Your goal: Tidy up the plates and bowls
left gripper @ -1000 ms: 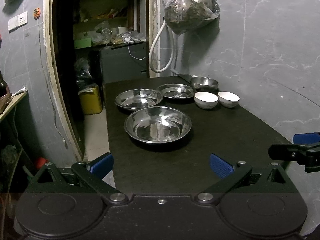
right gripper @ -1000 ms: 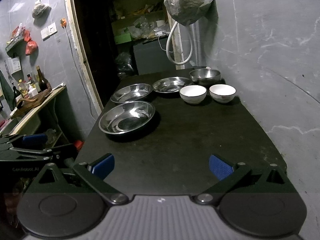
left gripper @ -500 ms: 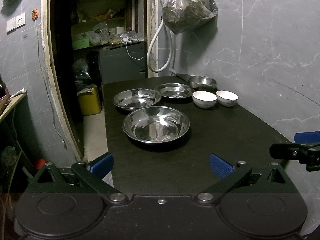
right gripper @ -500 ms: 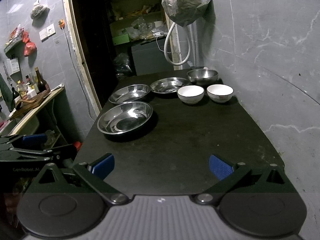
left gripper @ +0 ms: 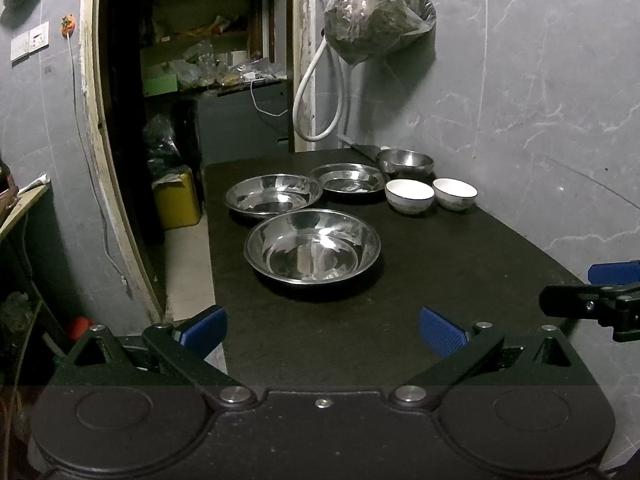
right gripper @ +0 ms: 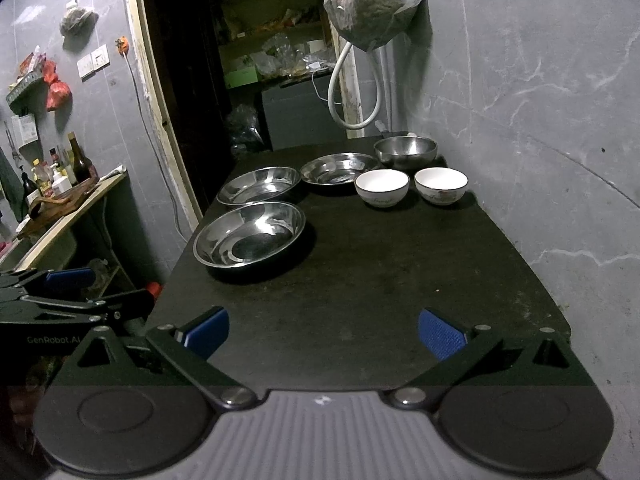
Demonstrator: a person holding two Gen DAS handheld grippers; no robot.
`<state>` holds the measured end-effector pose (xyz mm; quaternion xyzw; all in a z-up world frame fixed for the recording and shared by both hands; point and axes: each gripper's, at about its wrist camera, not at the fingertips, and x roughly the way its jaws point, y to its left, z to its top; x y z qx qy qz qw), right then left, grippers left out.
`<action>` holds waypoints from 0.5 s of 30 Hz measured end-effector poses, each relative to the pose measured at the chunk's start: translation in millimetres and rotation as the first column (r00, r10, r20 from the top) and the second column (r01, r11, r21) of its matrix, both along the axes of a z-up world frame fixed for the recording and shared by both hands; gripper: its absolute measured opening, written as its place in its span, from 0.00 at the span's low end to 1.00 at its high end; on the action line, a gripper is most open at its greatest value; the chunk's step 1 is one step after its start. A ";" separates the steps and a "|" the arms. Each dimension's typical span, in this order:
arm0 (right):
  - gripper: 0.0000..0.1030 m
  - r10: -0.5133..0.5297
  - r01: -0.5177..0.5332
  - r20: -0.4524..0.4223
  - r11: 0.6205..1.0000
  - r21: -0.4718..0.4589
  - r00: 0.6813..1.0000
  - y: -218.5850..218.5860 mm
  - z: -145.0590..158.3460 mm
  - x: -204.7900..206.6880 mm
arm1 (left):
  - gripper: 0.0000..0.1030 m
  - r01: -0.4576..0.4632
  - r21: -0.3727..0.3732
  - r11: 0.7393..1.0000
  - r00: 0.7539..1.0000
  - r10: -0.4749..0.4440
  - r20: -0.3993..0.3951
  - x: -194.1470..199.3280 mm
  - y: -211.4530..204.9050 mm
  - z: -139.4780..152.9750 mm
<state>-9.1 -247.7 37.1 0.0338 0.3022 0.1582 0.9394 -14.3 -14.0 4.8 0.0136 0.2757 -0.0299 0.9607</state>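
Both views have backed off slightly over the last second; dishes unmoved on the table (left gripper: 440,264). Left gripper (left gripper: 322,330) and right gripper (right gripper: 323,332): jaws apart, empty. Nearest steel plate (left gripper: 312,245) at 12 o'clock, untouched; sorting not begun.

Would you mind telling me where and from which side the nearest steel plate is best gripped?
Probably by its near rim. The nearest steel plate lies flat on the black table, its thin flared lip facing the open left gripper. One finger over the lip and one under, coming in low from the front, should suit it.
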 end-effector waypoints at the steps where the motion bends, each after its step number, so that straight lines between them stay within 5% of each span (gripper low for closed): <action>1: 1.00 0.000 0.000 -0.002 1.000 -0.001 1.000 0.1 -0.2 0.3 | 0.99 0.001 -0.001 1.000 1.000 -0.001 -0.001 0.3 0.1 -0.5; 15: 1.00 -0.006 0.006 -0.022 1.000 -0.014 1.000 7.8 -1.8 7.2 | 0.99 0.007 -0.009 1.000 1.000 -0.007 -0.023 10.4 5.8 -4.8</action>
